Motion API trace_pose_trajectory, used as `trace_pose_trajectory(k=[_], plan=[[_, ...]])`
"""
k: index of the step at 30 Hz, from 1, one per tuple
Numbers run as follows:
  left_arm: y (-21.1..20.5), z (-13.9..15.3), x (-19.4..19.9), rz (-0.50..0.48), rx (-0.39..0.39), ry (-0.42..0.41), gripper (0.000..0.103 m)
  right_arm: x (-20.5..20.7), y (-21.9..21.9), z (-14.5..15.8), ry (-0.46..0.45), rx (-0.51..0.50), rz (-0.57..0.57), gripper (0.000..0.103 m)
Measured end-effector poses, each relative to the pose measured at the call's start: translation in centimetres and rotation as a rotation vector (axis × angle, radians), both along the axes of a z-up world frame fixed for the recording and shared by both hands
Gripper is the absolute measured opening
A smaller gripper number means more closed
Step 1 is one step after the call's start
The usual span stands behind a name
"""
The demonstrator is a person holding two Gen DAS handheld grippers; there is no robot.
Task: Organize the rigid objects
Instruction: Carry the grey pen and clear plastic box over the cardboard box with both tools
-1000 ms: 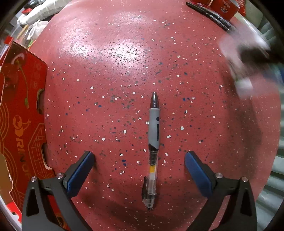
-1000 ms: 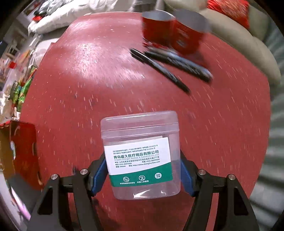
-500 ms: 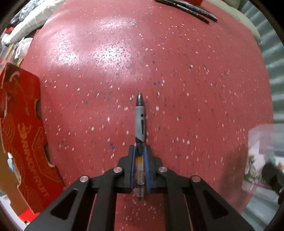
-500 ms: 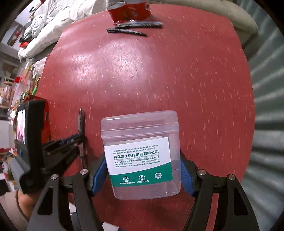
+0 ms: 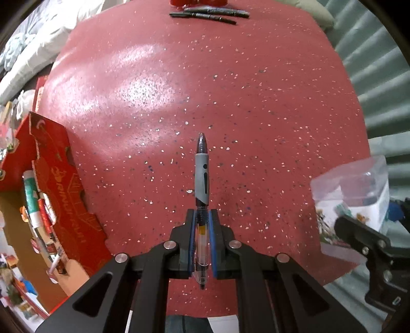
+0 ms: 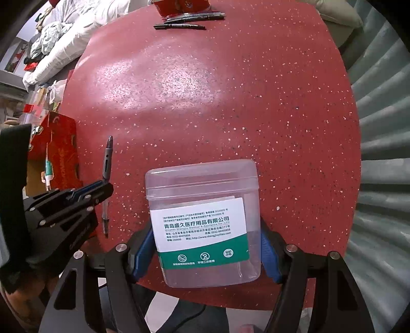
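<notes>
So the left gripper (image 5: 202, 246) is now clamped tight on the pen (image 5: 202, 176), blue pads pinching the clear barrel, grey grip and tip sticking out past the fingers. A second ago those jaws were spread wide with the pen just lying on the table (image 5: 230, 102) between them, so that's the big change; the pen also looks lifted off the red speckled top now, since more of the table fits in the left wrist view than before. From the right wrist view the pen hangs in the left gripper over the table's left side, near the red box (image 5: 64, 205) at the left edge. The right gripper (image 6: 205, 246) has its pads pressed on both sides of the clear jar (image 6: 202, 220) with the white and green label, same hold as before, but it has slid over from near the far edge to the near edge, right next to the left gripper. Two black markers (image 5: 205, 14) lie at the far edge by some red cans (image 6: 182, 6), well away from everything else.
</notes>
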State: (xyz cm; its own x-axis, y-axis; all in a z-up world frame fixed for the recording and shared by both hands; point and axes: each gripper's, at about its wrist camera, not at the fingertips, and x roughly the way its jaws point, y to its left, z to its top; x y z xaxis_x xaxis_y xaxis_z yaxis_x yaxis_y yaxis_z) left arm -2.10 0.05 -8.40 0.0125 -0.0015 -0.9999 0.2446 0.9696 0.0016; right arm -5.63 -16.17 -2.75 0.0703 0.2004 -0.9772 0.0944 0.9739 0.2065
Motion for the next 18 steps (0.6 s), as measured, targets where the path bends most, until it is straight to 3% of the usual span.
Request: trace_pose_trajectory(k=[8, 18], plan=[[1.0, 3.1, -0.7, -0.034, -0.026, -0.032, 0.010, 1.4, 1.4, 0.4, -0.034, -0.015, -0.006, 0.071], [1.9, 4.6, -1.2, -0.119, -0.092, -0.059, 0.010, 0.4, 3.2, 1.1, -0.043, -0.048, -0.073, 0.071]])
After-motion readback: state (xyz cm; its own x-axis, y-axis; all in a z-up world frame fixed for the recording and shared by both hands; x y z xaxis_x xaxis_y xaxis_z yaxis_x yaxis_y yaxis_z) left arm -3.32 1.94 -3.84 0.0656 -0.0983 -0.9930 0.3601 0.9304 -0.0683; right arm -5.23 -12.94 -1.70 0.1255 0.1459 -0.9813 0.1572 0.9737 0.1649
